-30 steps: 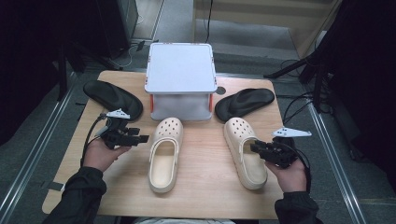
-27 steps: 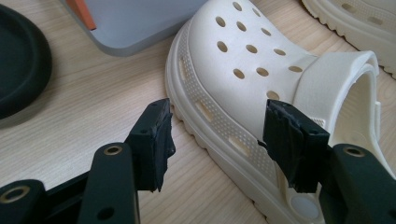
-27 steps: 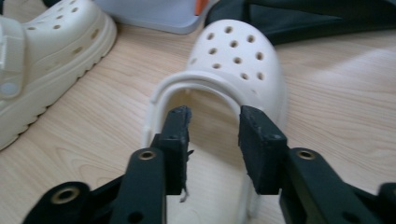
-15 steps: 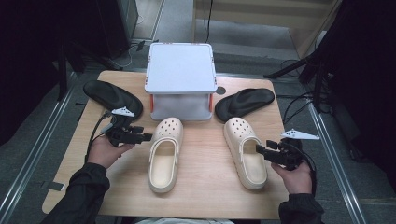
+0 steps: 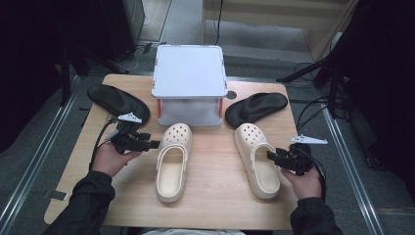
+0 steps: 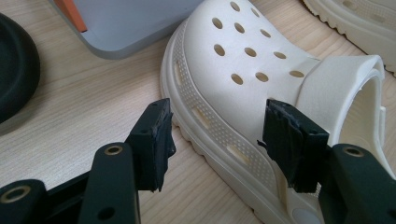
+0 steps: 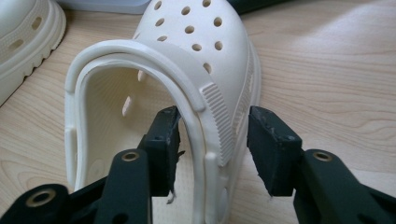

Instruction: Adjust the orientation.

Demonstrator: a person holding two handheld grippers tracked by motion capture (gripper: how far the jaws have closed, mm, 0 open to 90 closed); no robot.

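Observation:
Two cream clogs lie on the wooden table, toes toward the box. At the outer side of the left clog [image 5: 172, 161] [image 6: 243, 70], my left gripper [image 5: 155, 144] [image 6: 217, 119] is open; the sole's edge lies between its jaws, untouched. My right gripper [image 5: 269, 155] [image 7: 212, 126] straddles the outer side wall of the right clog [image 5: 257, 156] [image 7: 196, 51], with one jaw inside the shoe and one outside. Its jaws have just been closing. A gap still shows at the pads, so it is open.
A grey lidded box [image 5: 190, 73] with orange clips stands at the back centre of the table [image 5: 215, 205]. One black sandal [image 5: 117, 100] lies to the box's left and another black sandal [image 5: 257, 106] to its right. Cables trail from both grippers.
The right hand has sunk a little beside the right clog. The left hand and both clogs keep their places.

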